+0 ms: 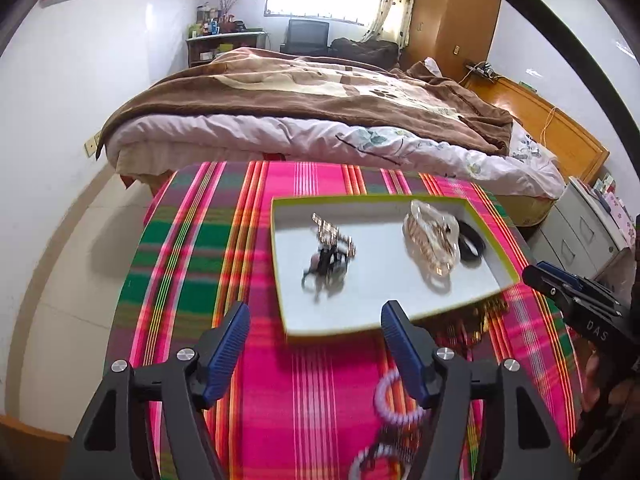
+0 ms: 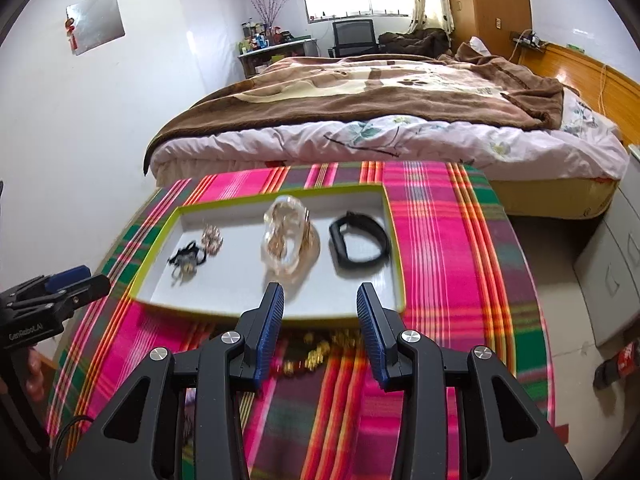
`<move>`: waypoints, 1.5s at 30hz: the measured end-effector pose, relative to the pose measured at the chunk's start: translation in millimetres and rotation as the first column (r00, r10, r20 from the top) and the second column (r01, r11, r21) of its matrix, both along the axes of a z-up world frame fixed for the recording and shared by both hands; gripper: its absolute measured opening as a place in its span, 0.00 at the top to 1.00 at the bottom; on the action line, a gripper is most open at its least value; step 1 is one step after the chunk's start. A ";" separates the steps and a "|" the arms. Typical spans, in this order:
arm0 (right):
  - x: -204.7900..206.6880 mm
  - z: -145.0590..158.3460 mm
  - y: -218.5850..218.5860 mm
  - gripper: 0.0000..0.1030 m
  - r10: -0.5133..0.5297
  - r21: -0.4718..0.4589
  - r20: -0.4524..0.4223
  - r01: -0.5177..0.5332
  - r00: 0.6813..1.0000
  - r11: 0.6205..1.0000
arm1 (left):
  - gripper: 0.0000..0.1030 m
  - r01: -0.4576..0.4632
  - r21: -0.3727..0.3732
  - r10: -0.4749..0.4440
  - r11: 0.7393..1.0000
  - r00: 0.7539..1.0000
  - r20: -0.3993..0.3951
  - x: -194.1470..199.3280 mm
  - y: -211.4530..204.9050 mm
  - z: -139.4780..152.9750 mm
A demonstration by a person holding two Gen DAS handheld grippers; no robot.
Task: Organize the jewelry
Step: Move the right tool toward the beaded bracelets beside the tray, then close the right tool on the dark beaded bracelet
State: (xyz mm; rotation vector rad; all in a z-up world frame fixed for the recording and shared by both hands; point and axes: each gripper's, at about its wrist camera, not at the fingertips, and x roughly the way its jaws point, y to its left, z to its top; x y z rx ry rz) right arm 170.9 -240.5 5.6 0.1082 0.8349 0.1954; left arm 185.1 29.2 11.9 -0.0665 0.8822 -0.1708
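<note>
A shallow tray [image 1: 280, 248] with a lime-green rim sat on the plaid-covered surface [image 1: 192, 264], toward twelve o'clock from both grippers. Inside it, in the left wrist view, a dark tangle of chains and a hair tie [image 1: 330, 258] lay at the nine o'clock side, a clear pouch of gold pieces [image 1: 432, 242] sat right of center, and a black band [image 1: 472, 242] touched the pouch at three o'clock. In the right wrist view the band [image 2: 360, 244] lay apart from the pouch [image 2: 286, 236].

The left gripper [image 1: 316, 352] hovered over the cloth just short of the tray's near edge, its jaws spread wide and holding nothing. A lilac coil bracelet [image 1: 394, 400] lay on the cloth at its five o'clock.

The right gripper [image 2: 320, 332] likewise hung with jaws parted and empty. A blurred gold-beaded string [image 2: 320, 350] lay on the cloth between its fingertips, just outside the tray's near wall. A bed [image 2: 360, 120] stood beyond the surface.
</note>
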 end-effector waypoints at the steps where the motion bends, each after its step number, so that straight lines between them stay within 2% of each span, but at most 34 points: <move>1: -5.3 -1.4 0.0 0.62 0.002 0.000 0.000 -0.002 1.000 1.000 | 0.34 0.000 0.001 0.000 1.000 1.000 -0.003 -6.9 1.6 -2.2; 7: -31.0 -8.8 1.4 0.62 0.032 0.016 -0.006 -0.031 0.999 0.999 | 0.34 0.018 -0.011 -0.018 1.000 0.999 -0.041 -43.6 9.0 -22.8; 10: -44.5 -16.8 11.5 0.62 0.097 0.038 -0.018 -0.096 0.995 0.995 | 0.34 0.013 -0.009 -0.014 1.000 0.998 -0.067 -58.9 12.2 -34.6; 17: -64.3 -31.5 65.0 0.62 0.305 0.056 -0.033 -0.303 0.952 0.951 | 0.34 -0.024 0.004 0.024 1.000 0.997 -0.077 -82.3 26.7 -47.2; 24: -63.1 -40.2 112.6 0.62 0.417 0.059 -0.055 -0.414 0.907 0.908 | 0.34 -0.074 -0.017 0.073 0.997 0.995 -0.069 -96.2 49.0 -47.5; 30: -62.5 -51.9 134.5 0.62 0.417 0.024 -0.107 -0.417 0.902 0.908 | 0.34 -0.103 -0.036 0.100 0.994 0.991 -0.084 -100.5 63.6 -53.6; 35: -60.5 -58.0 131.6 0.72 0.383 0.026 -0.137 -0.383 0.914 0.923 | 0.34 -0.109 -0.042 0.105 0.993 0.991 -0.085 -103.6 67.7 -55.0; 38: -59.1 -57.9 130.0 0.83 0.370 0.017 -0.140 -0.372 0.918 0.928 | 0.34 -0.112 -0.045 0.108 0.993 0.990 -0.087 -103.6 69.0 -56.1; 39: -59.2 -57.9 129.0 0.91 0.369 0.017 -0.144 -0.370 0.918 0.929 | 0.34 -0.111 -0.046 0.107 0.993 0.990 -0.087 -103.1 68.8 -56.2; 45: -63.7 -53.4 123.0 0.94 0.357 0.021 -0.118 -0.357 0.927 0.934 | 0.34 -0.105 -0.051 0.100 0.993 0.991 -0.091 -102.5 66.7 -56.9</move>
